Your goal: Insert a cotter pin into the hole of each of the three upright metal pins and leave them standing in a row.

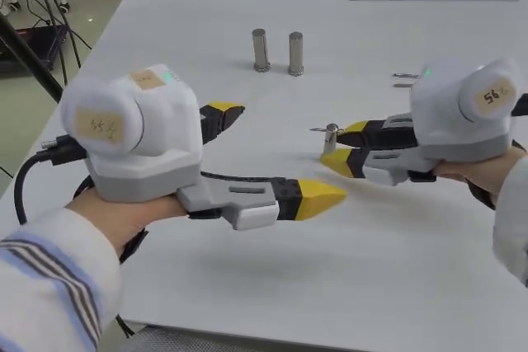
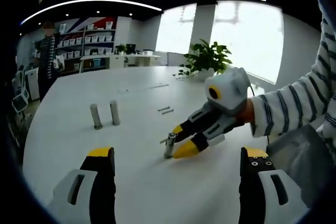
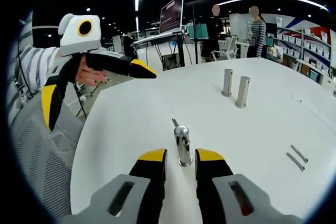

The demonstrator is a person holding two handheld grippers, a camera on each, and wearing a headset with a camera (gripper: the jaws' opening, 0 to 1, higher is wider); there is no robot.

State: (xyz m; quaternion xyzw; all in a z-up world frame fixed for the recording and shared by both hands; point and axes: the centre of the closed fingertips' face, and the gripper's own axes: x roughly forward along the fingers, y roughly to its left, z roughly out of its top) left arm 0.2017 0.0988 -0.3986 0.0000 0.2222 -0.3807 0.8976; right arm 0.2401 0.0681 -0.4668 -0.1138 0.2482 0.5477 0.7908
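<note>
The left hand-held gripper [image 1: 286,152] hovers level above the tabletop [image 1: 247,278], jaws wide and empty, while the right hand-held gripper [image 1: 340,146] sits low, jaws narrowly parted astride a metal pin [image 1: 331,141].

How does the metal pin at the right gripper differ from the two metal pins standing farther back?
The near pin carries a cotter pin through its top; the back pins have none. The near pin stands alone at the right gripper's jaw tips; the back pins stand side by side, well away from it. All three are upright grey metal cylinders.
</note>
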